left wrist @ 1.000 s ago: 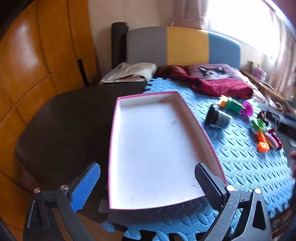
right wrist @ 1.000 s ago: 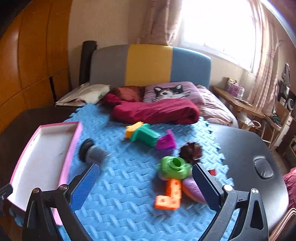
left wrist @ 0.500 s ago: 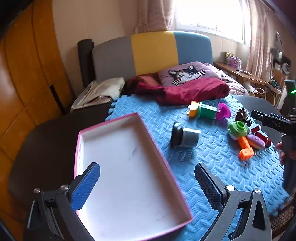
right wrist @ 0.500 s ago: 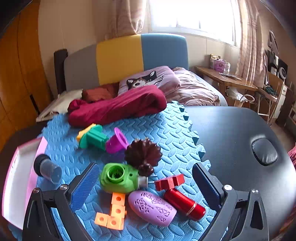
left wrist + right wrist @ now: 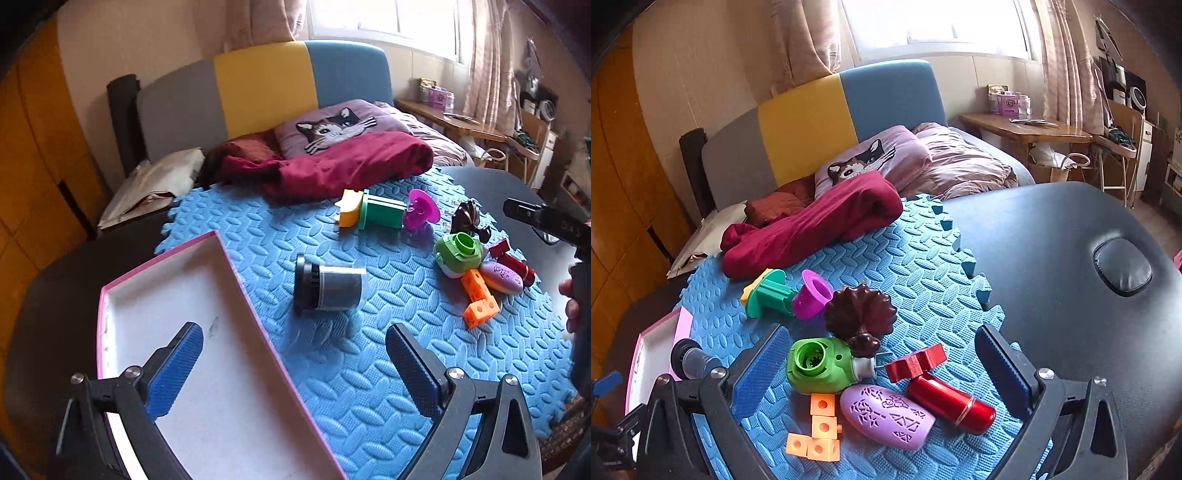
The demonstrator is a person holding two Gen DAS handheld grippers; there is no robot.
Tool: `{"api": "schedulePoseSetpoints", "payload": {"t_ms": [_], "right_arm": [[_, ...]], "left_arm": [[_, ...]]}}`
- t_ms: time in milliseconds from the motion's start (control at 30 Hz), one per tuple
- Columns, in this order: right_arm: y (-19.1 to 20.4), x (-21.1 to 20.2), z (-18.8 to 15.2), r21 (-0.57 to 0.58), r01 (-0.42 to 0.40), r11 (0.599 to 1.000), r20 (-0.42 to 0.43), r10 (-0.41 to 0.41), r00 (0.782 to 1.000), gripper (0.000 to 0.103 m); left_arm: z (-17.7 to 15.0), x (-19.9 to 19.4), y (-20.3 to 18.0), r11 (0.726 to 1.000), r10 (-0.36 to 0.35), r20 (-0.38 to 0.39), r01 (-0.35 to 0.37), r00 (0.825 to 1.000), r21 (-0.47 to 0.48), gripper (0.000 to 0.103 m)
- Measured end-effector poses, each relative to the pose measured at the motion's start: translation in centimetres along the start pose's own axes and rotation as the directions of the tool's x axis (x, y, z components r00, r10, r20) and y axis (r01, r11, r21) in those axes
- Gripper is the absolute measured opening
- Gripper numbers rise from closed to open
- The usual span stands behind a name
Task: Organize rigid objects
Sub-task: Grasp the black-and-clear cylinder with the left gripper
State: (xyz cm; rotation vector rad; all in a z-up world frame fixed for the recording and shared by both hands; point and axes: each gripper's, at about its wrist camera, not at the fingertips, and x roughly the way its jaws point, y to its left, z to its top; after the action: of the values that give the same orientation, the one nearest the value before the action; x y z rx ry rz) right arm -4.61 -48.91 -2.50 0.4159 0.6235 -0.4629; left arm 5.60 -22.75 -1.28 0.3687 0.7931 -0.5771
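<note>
Hovering with jaws apart and empty, the left claw [image 5: 293, 354] and right claw [image 5: 881, 363] — the right claw's body reads "DAS".

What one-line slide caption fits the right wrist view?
Open right gripper hovers over toys clustered on the blue foam mat.

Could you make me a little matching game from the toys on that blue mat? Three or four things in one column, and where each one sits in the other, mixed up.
Things:
1. grey cylinder
2. red cylinder
3. dark brown shell-shaped toy
4. orange cube block

Places:
A. just behind the green toy
B. lying alone near the pink-rimmed tray
C. in front of the green toy, left of the purple oval
D. right of the purple oval

Pairs: 1-B, 2-D, 3-A, 4-C
</note>
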Motion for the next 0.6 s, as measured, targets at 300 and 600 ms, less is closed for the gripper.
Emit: {"api": "schedulePoseSetpoints", "payload": {"t_ms": [300, 600], "right_arm": [[-0.2, -0.2, 0.2, 0.010, -0.013, 1.000, 0.009, 0.013, 1.000, 0.102], [-0.3, -0.2, 0.3, 0.019, -0.017, 1.000, 0.011, 0.017, 1.000, 0.102]], "left_arm": [[2.4, 4.9, -1.8, 0.997, -0.005, -0.064, 0.010, 0.998, 0.081, 0.100], [2.5, 9.9, -2.2, 0.997, -0.025, -0.176, 0.038, 0.984, 0.072, 0.065]]}}
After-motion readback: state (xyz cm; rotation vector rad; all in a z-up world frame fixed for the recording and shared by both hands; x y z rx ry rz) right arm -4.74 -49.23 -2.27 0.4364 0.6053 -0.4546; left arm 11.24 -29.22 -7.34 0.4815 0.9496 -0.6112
